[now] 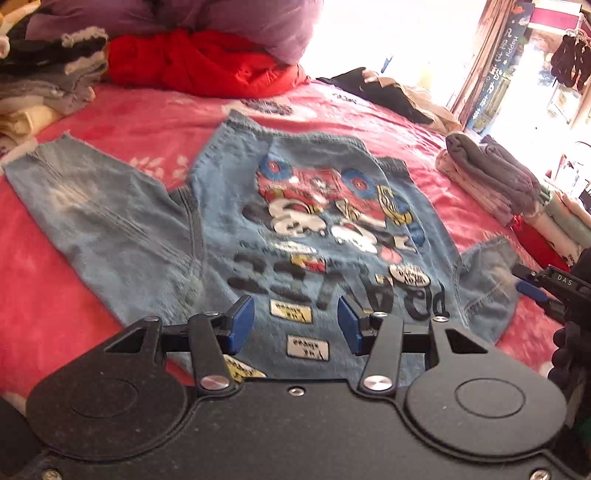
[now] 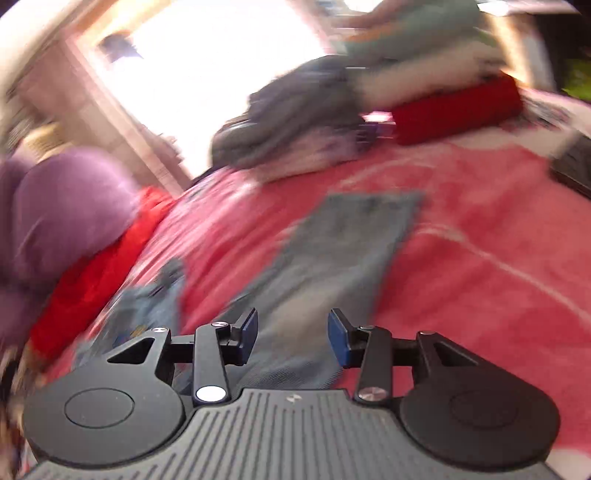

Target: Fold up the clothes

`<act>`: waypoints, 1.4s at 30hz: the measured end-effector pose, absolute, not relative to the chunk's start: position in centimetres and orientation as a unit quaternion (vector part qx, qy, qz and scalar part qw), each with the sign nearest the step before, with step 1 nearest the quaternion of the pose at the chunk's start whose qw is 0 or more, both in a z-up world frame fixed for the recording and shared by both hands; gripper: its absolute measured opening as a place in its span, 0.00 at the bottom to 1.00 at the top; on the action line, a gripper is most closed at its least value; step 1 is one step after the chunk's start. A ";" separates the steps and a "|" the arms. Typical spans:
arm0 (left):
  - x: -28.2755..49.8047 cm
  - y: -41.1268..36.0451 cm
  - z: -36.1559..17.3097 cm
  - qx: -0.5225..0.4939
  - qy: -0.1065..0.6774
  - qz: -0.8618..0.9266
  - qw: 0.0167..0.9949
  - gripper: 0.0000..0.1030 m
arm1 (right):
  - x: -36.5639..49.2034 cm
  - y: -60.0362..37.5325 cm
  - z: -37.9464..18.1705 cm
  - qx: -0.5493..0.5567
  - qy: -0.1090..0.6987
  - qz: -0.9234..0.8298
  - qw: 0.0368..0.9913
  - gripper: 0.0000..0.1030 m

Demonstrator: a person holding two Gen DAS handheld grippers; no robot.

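on the bed (image 1: 122, 122), over its red blanket, i see the denim jacket (image 1: 295, 229) lying back-up, its cartoon patches facing me. one sleeve (image 1: 96, 214) stretches flat to the left in my left wrist view; the other sleeve (image 2: 332, 251) runs away from me in the blurred right wrist view. my left hand-held gripper (image 1: 295, 325) hovers above the jacket's lower part, blue pads spread, nothing between them. my right hand-held gripper (image 2: 291, 339) sits over that other sleeve, pads also spread and pinching nothing. folded clothes (image 1: 491, 177) are stacked at the right edge, a red garment (image 1: 199, 62) and a purple pillow (image 1: 236, 22) at the far end.
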State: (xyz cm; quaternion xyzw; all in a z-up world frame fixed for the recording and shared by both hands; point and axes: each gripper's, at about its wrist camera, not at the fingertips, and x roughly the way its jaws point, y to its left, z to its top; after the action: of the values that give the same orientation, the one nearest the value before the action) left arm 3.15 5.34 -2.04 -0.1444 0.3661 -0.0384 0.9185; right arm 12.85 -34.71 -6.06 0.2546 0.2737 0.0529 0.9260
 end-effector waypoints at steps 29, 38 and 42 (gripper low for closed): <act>5.0 2.7 -1.5 0.017 0.347 -0.083 0.934 0.50 | 2.9 -16.0 -2.5 -0.091 0.238 0.306 0.917 0.46; 10.5 2.7 -6.4 0.107 0.366 -0.115 0.917 0.54 | 12.1 -13.8 -6.9 -0.096 0.333 0.271 0.898 0.33; 9.5 3.6 -4.3 0.100 0.348 -0.116 0.925 0.53 | 10.5 -14.7 -5.5 -0.096 0.300 0.279 0.907 0.32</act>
State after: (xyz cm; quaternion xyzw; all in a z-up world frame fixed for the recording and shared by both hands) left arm 9.53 3.58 -4.29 0.0999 0.3484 -0.1164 0.9247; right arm 10.52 -14.71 -5.51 -0.0965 0.3001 0.2795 0.9069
